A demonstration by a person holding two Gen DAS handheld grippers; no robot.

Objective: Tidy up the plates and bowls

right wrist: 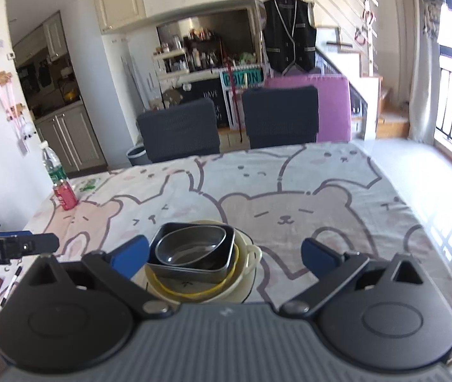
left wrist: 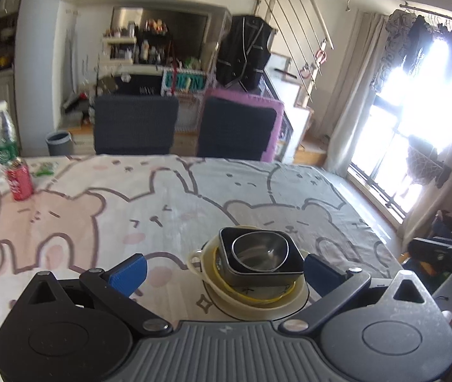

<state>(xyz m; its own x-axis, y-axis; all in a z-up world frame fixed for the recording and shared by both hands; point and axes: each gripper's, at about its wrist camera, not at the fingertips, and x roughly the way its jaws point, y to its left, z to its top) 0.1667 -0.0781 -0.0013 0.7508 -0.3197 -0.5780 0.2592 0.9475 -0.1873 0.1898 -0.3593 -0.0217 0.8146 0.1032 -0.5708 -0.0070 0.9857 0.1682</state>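
Resting near the front edge of the surface (left wrist: 162,197), on its bear-print cloth, one nested stack: a cream bowl (left wrist: 289,299) with a small side handle at the bottom, a yellow-rimmed dish (left wrist: 257,299) inside it, a dark square container (left wrist: 257,273) sitting tilted in that, and a round steel bowl (left wrist: 259,250) innermost. Left gripper (left wrist: 226,270): jaws spread wide, holding nothing; the stack lies directly ahead and slightly toward its right blue pad, which sits just beside the cream rim, contact not determinable. Right gripper (right wrist: 226,254): jaws likewise spread wide and empty; here the stack (right wrist: 194,254) lies ahead but offset toward its left pad, leaving bare cloth between the stack and the other pad. Judgement: the stack appears complete, so the task looks close to finished. Judgement: the left gripper is the better centred and nearer of the two; the square container's lean, high on one side, is the likeliest thing to slip if the pile is nudged. Also present, well apart at the far left corner: a red can (left wrist: 19,180) and a clear water bottle (left wrist: 3,133); two dark chairs (left wrist: 135,124) beyond the far edge.
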